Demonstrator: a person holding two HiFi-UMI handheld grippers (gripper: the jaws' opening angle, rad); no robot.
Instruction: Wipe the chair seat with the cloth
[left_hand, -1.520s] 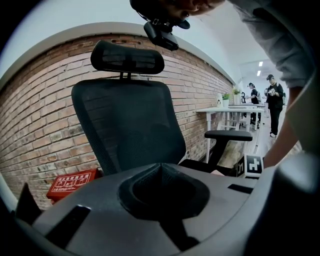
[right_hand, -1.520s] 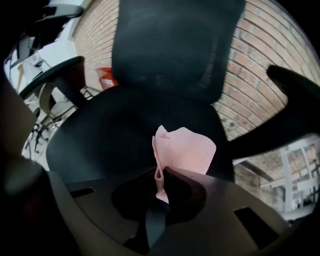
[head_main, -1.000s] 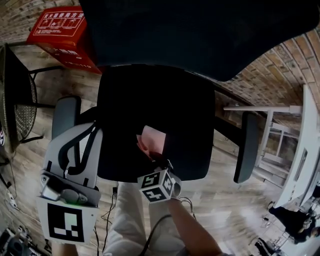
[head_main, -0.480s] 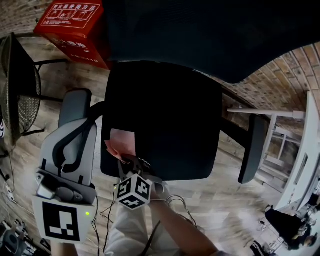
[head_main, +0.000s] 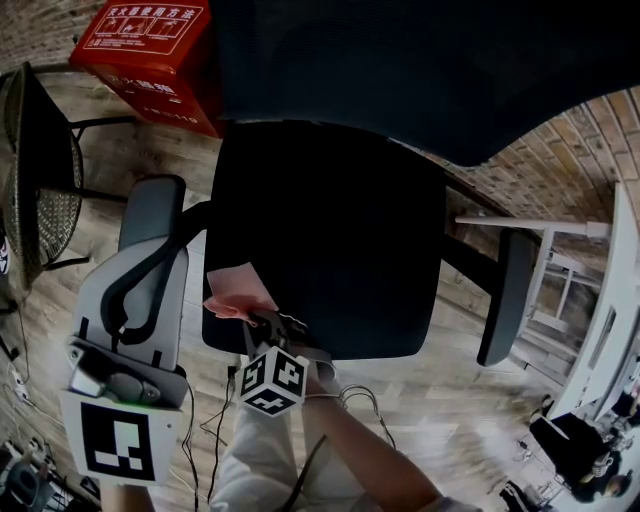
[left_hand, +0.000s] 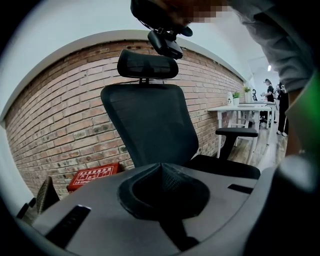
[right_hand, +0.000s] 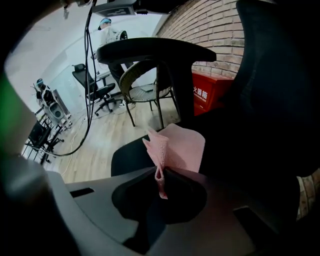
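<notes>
Where the black chair seat (head_main: 330, 230) reaches its near left corner, a pink cloth (head_main: 238, 292) lies at the edge. Part of it is over the dark seat and part pokes out past the rim toward the wooden floor (head_main: 450, 400). The right hand-held gripper (right_hand: 160, 172) is clenched on the cloth, pinching a gathered fold between its jaws, and the rest fans out beyond the tips. Whether the cloth presses on the seat or sits just above it cannot be told. In the head view this gripper's marker cube sits near the seat's front edge, with the person's forearm running back from it.

The left hand-held gripper (left_hand: 162, 170) has its jaws together with nothing between them. It is held off the seat on the left, just near of the grey left armrest (head_main: 150, 210), and looks toward the backrest (left_hand: 150, 125) and headrest (left_hand: 147, 65).

The right armrest (head_main: 500, 295) stands on the far right side of the seat. A red box (head_main: 150, 50) sits on the floor at the far left against the brick wall (left_hand: 60, 115), and a dark wire-mesh chair (head_main: 40, 170) stands at the left. A white tabletop (left_hand: 240, 106) stands to the right of the chair.
</notes>
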